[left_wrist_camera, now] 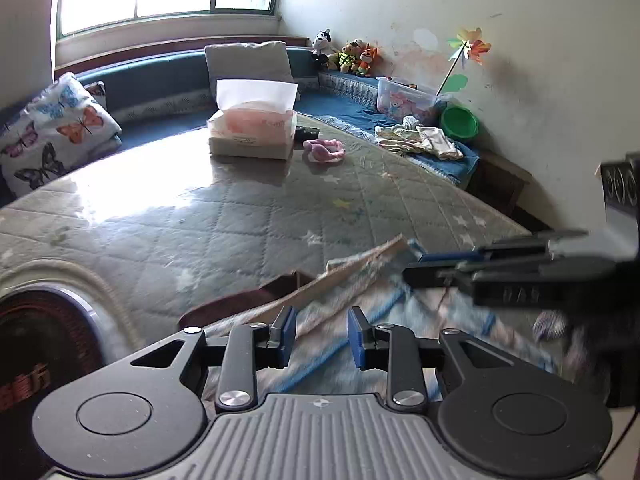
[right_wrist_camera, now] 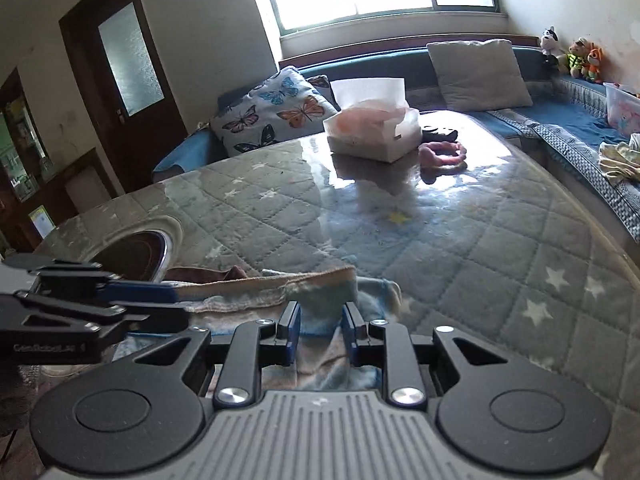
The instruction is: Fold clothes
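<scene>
While both my claws hang low over the near edge of the quilted table (right_wrist_camera: 460,240), the garment (right_wrist_camera: 320,304), a pale blue and white cloth with a tan band along its far hem, lies bunched right under them at 6 o'clock in both views. My left gripper (left_wrist_camera: 322,338) stands part open, its blue pads to either side of the blurred cloth with a clear gap between them, so it has hold of nothing that I can see. My right gripper (right_wrist_camera: 320,330) is also part open, with a raised ridge of the cloth between its pads; whether they bite it I cannot tell. Seen from the left wrist, the right claw reaches in from 3 o'clock toward the tan hem. I judge this to be a grasp or a release at the near edge of a fold; the rumpled lie fits either. Any pinch would call for both pads squarely on one layer. A tissue box (left_wrist_camera: 252,130) and a pink ring (left_wrist_camera: 324,150) sit well apart at 12 o'clock
</scene>
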Demonstrator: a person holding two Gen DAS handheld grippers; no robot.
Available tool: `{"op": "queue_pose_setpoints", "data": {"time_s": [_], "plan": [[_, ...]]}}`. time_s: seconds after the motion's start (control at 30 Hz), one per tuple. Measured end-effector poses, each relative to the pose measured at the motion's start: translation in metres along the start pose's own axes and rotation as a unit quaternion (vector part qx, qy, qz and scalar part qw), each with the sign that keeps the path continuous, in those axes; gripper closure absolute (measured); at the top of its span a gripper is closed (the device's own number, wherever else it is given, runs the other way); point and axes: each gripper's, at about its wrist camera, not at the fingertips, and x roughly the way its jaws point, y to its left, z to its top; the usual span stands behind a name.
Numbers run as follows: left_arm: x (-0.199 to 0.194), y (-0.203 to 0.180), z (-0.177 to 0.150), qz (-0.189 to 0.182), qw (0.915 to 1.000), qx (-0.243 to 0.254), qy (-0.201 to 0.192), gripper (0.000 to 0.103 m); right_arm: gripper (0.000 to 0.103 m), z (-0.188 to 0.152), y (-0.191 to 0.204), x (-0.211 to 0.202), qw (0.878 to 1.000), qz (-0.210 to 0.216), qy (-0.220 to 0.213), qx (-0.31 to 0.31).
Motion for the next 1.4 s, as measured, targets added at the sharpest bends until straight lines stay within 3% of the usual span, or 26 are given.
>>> {"op": "queue_pose_setpoints", "data": {"time_s": [0.23, 0.43, 0.53, 0.6, 0.67, 0.87, 0.97, 1.13, 1.23, 1.4], "plan": [[0.038, 0.014, 0.005, 0.004, 0.9994, -0.026, 0.022, 0.075, 0.081, 0.005, -0.002, 0.009, 1.0, -0.003, 0.002, -0.006], [0.036, 0.018, 0.007, 0.009, 0.9992, -0.036, 0.015, 0.073, 0.08, 0.002, -0.007, 0.016, 1.0, -0.003, 0.01, -0.001], [0.023, 0.019, 0.005, 0.018, 0.999, -0.041, 0.008, 0.074, 0.07, 0.001, -0.006, 0.006, 1.0, -0.002, 0.001, 0.002], [0.011, 0.02, 0.001, 0.025, 0.9988, -0.041, 0.004, 0.069, 0.059, -0.002, -0.007, -0.003, 1.0, -0.005, -0.001, 0.006], [-0.001, 0.019, -0.004, 0.035, 0.9984, -0.043, 0.002, 0.056, 0.051, -0.007, -0.008, -0.012, 1.0, -0.008, -0.003, 0.013], [-0.034, 0.017, -0.029, 0.048, 0.9967, -0.064, 0.009, 0.044, 0.046, -0.027, -0.017, -0.033, 0.998, 0.003, 0.004, 0.055], [-0.044, 0.017, -0.044, 0.052, 0.9951, -0.083, 0.015, 0.037, 0.046, -0.04, -0.02, -0.036, 0.997, 0.008, 0.012, 0.074], [-0.053, 0.015, -0.059, 0.047, 0.993, -0.106, 0.02, 0.039, 0.049, -0.048, -0.015, -0.04, 0.996, 0.017, 0.004, 0.088], [-0.054, 0.013, -0.065, 0.041, 0.9927, -0.111, 0.023, 0.039, 0.058, -0.052, -0.01, -0.04, 0.995, 0.023, 0.002, 0.094], [-0.053, 0.013, -0.071, 0.033, 0.9922, -0.116, 0.031, 0.051, 0.075, -0.062, -0.009, -0.046, 0.993, 0.028, -0.004, 0.115]]}}
